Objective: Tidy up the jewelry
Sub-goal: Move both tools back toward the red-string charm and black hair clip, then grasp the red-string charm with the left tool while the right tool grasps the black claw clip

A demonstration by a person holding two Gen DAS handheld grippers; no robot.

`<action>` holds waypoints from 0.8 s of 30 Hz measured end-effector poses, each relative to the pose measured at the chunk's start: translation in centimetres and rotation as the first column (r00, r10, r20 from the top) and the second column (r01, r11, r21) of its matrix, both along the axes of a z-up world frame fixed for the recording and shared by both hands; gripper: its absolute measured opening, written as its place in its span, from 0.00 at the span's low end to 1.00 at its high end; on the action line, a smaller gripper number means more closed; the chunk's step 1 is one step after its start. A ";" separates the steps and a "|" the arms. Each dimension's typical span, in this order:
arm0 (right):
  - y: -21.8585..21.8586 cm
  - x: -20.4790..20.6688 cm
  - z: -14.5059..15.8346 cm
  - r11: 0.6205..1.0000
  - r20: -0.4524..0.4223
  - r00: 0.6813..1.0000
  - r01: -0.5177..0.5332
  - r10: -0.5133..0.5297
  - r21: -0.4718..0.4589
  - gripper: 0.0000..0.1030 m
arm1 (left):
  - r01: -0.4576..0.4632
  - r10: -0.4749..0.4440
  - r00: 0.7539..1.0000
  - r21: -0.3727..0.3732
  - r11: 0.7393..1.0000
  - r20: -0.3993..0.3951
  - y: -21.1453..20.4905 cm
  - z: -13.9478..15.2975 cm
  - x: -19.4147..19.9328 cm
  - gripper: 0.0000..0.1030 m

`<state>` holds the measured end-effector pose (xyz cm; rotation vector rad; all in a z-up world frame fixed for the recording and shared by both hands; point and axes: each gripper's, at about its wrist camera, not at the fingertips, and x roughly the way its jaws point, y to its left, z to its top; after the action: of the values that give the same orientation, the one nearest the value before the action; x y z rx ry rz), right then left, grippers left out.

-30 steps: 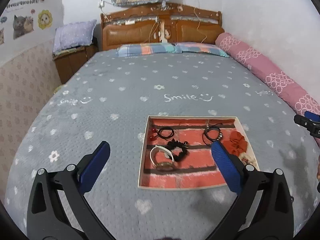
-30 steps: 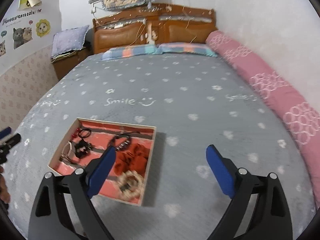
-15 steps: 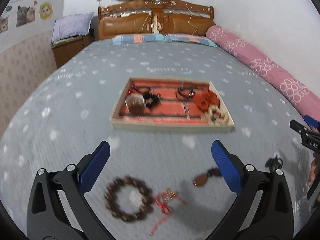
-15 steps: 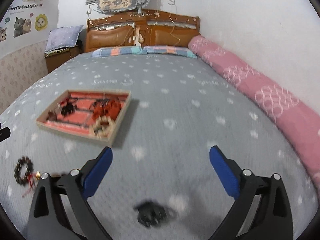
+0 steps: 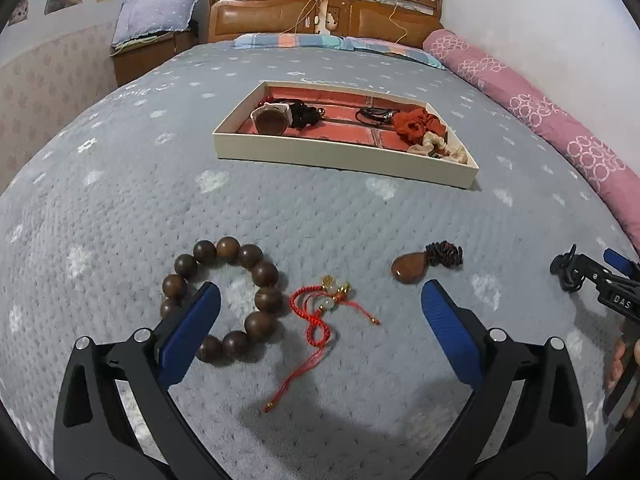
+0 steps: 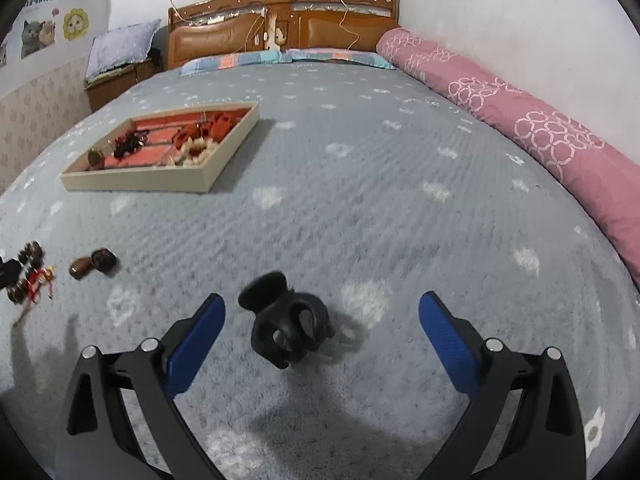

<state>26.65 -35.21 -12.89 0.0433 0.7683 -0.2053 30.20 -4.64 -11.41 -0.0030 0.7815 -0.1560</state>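
A cream tray (image 5: 344,156) with a red lining sits mid-bed and holds a watch, black cords and scrunchies; it also shows in the right wrist view (image 6: 140,180). My left gripper (image 5: 320,312) is open over a red cord bracelet (image 5: 320,312). A brown bead bracelet (image 5: 224,296) lies under its left finger. A brown pendant (image 5: 410,268) lies ahead to the right. My right gripper (image 6: 320,320) is open around a black hair claw clip (image 6: 286,328) on the blanket.
The grey blanket (image 6: 360,184) covers the bed. A pink bolster (image 6: 520,120) runs along the right edge by the wall. The wooden headboard (image 5: 320,12) and a nightstand (image 5: 144,52) stand at the back.
Both grippers pulled back from the tray and dropped low toward the near end of the bed. The loose jewelry and the claw clip came into view between the fingers.
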 end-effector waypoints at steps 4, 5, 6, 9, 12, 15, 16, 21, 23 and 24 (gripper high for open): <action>0.3 0.2 -0.9 1.000 -0.021 1.000 0.008 -0.008 -0.016 0.92 | 0.014 -0.015 1.000 0.035 0.999 0.019 -0.6 -0.6 -0.3 0.91; 0.3 0.3 -1.0 1.000 -0.024 1.000 0.011 -0.011 -0.020 0.92 | 0.024 -0.024 1.000 0.039 0.999 0.015 -0.8 -1.0 -0.4 0.90; 0.4 0.3 -1.2 1.000 -0.027 1.000 0.014 -0.014 -0.027 0.92 | 0.027 -0.028 1.000 0.043 0.999 0.012 -0.9 -1.2 -0.3 0.89; 0.6 0.5 -1.6 0.999 -0.033 0.999 0.012 -0.013 -0.034 0.92 | 0.039 -0.039 0.999 0.036 0.999 -0.012 -1.0 -1.8 0.0 0.84; 0.7 0.7 -1.8 0.999 -0.039 0.999 0.004 -0.005 -0.033 0.92 | 0.050 -0.050 0.998 0.012 0.999 -0.028 -0.8 -2.0 0.5 0.78; 0.4 0.7 -1.9 1.000 -0.038 0.999 0.008 -0.008 -0.020 0.92 | 0.059 -0.059 0.997 0.000 0.998 -0.056 -0.9 -2.6 1.1 0.64; 0.3 0.7 -2.0 1.000 -0.037 0.999 0.008 -0.009 -0.014 0.92 | 0.062 -0.062 0.996 -0.006 0.998 -0.072 -0.9 -2.8 1.4 0.57; 0.0 1.0 -2.4 1.000 -0.049 0.999 0.009 -0.009 0.006 0.83 | 0.059 -0.062 0.992 -0.034 0.998 -0.109 -0.8 -3.5 2.2 0.46; 0.0 1.2 -2.5 1.000 -0.058 0.998 0.007 -0.006 0.010 0.79 | 0.060 -0.062 0.992 -0.024 0.998 -0.110 -1.0 -3.6 2.4 0.46; 0.0 1.2 -2.6 1.000 -0.061 0.998 0.006 -0.005 0.012 0.75 | 0.059 -0.061 0.992 -0.017 0.998 -0.110 -1.2 -3.7 2.5 0.46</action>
<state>27.85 -35.17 -15.48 0.0503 0.8302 -0.2079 32.73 -5.79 -15.06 -0.0014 0.8917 -0.2196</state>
